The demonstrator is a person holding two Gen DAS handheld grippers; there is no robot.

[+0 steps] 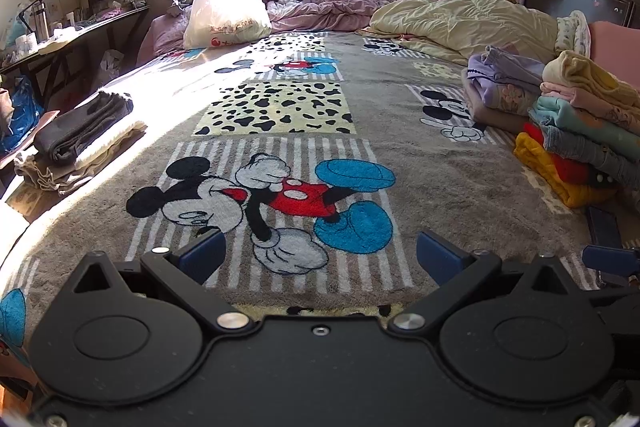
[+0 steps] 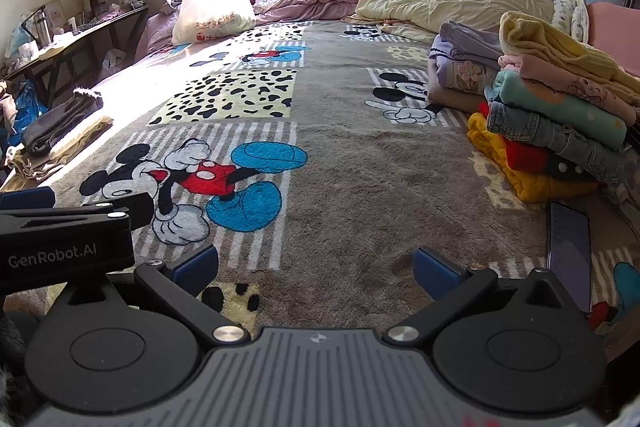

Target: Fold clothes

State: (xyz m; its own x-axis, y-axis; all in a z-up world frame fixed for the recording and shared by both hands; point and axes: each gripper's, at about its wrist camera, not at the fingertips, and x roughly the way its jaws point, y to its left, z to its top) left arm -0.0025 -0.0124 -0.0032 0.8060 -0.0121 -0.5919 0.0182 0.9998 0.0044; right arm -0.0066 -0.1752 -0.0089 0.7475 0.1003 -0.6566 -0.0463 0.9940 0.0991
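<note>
Two handheld grippers are hovering side by side over the near edge of a bed, both pointing toward the window. The left gripper [image 1: 318,255] is holding its blue-padded jaws wide apart with nothing between them, only the cartoon-mouse blanket [image 1: 360,155] showing in the gap. The right gripper [image 2: 316,263] is doing the same, its jaws spread and empty above bare grey pile.

No garment is lying flat in front of either tool. Just to the right of the right gripper, a dark phone [image 2: 570,251] is resting on the blanket. Beyond it, the nearest clothes are sitting in a stack of folded garments [image 2: 560,131] ahead and to the right, its layers running roughly away from the camera, with a second, purple pile [image 2: 464,67] behind it. The right gripper is plainly the nearer of the two to both.

Well apart, at the bed's left edge, a dark folded pile [image 1: 80,131] is lying in sunlight, closer to the left gripper. Farther back, a bulging white plastic bag [image 1: 224,11] and a rumpled cream quilt [image 1: 460,19] are sitting below the window. Which heap supplies the next garment cannot be told.
</note>
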